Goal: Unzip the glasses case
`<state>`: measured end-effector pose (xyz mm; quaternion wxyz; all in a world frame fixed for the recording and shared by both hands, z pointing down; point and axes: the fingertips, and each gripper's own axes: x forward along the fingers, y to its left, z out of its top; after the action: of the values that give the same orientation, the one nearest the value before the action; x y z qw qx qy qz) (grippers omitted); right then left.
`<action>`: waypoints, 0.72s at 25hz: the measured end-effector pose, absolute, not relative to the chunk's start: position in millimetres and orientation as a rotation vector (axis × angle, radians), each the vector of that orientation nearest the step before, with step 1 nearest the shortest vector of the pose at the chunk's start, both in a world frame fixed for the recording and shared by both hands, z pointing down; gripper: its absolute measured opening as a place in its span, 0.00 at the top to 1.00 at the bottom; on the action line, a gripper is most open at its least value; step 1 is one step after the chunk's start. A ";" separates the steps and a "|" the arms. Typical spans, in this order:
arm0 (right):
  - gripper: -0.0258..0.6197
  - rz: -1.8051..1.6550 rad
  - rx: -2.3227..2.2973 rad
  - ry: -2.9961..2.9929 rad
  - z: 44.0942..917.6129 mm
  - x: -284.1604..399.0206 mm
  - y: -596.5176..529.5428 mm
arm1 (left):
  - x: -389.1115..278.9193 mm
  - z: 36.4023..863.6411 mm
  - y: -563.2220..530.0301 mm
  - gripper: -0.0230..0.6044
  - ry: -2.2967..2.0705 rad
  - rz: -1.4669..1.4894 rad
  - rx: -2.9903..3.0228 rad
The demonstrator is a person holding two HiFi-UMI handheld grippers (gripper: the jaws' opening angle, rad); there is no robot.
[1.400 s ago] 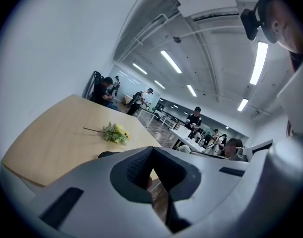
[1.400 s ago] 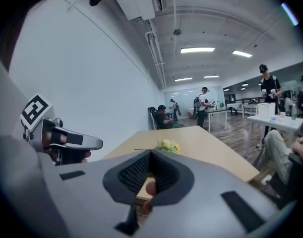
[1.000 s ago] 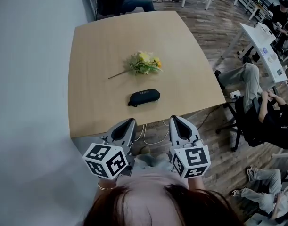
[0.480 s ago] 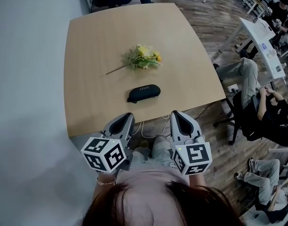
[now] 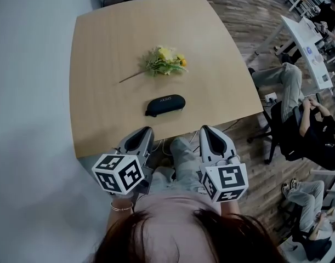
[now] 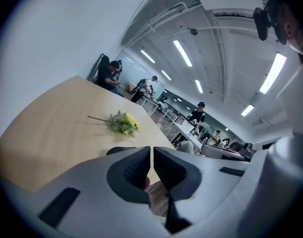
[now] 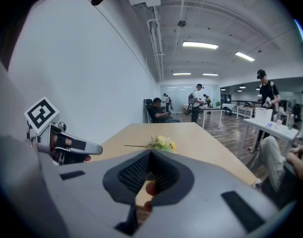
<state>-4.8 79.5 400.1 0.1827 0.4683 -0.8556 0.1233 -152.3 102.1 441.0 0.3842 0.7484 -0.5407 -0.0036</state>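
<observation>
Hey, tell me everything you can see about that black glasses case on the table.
The black oblong glasses case has rounded ends and a matte, fabric-like shell with small pale print on top, too small to read. It looks closed, lying flat and slightly slanted on the light wooden table, near its front edge, on the near side of the yellow-and-green flower bunch. Only the table touches it.
</observation>
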 end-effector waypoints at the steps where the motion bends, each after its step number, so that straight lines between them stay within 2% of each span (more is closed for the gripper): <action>1: 0.94 0.352 1.319 -2.412 402.1 -3.9 77.9 | -151.7 448.5 100.1 0.96 -1.374 0.005 1.888; 8: 0.94 0.352 1.295 -2.419 410.0 -4.7 56.9 | -143.4 489.7 84.6 0.87 -1.350 0.061 1.773; 18: 0.94 0.370 1.309 -2.454 411.0 13.3 6.0 | -113.1 557.4 42.7 0.73 -1.181 -0.098 1.453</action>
<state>13.3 6.0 411.0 0.1670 0.4599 -0.8624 0.1301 -113.1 42.7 557.4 0.5919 0.6247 -0.5076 -0.0421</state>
